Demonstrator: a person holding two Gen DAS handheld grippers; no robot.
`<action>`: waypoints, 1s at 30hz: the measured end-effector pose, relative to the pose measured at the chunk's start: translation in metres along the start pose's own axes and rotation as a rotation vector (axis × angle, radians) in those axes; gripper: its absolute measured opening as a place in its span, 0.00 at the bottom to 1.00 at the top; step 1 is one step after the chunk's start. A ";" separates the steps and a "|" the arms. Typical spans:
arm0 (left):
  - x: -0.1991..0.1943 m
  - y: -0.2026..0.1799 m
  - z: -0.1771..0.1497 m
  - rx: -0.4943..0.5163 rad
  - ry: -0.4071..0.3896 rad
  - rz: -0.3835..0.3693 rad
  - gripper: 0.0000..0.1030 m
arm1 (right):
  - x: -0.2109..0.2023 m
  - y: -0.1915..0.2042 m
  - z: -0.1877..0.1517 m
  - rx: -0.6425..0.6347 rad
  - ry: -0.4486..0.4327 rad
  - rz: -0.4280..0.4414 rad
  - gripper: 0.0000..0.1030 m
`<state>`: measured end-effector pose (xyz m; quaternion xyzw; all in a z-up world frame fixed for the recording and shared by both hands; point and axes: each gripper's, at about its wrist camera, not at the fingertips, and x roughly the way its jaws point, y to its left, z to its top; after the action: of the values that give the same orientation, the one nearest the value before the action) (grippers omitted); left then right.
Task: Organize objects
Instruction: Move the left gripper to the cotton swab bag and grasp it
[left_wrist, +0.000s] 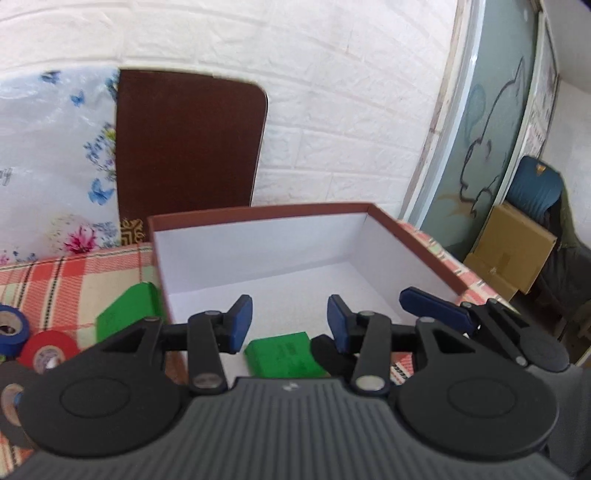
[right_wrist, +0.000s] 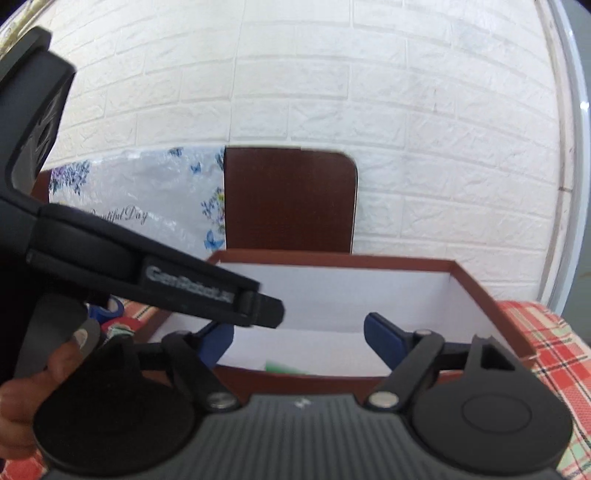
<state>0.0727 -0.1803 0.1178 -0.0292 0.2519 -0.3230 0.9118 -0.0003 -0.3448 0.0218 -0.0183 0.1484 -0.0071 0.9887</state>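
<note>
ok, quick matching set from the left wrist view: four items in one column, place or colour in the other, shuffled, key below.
Items:
1. green block
2. second green block
3. red tape roll
4. blue tape roll

Places:
A. on the cloth, just outside the box's left wall
B. at the left edge, beyond the red one
C. inside the box, near its front wall
D. on the plaid cloth, nearer than the blue roll

Pairs: 1-C, 2-A, 3-D, 4-B
</note>
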 end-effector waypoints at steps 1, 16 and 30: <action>-0.016 0.006 -0.004 0.001 -0.026 -0.002 0.48 | -0.009 0.006 -0.002 -0.001 -0.023 0.001 0.77; -0.160 0.239 -0.126 -0.152 0.005 0.672 0.48 | 0.014 0.214 -0.022 -0.173 0.223 0.477 0.51; -0.185 0.293 -0.154 -0.380 -0.124 0.599 0.46 | 0.154 0.342 -0.013 -0.223 0.368 0.454 0.66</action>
<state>0.0446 0.1799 0.0018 -0.1424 0.2491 0.0137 0.9578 0.1454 -0.0062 -0.0492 -0.0914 0.3250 0.2273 0.9134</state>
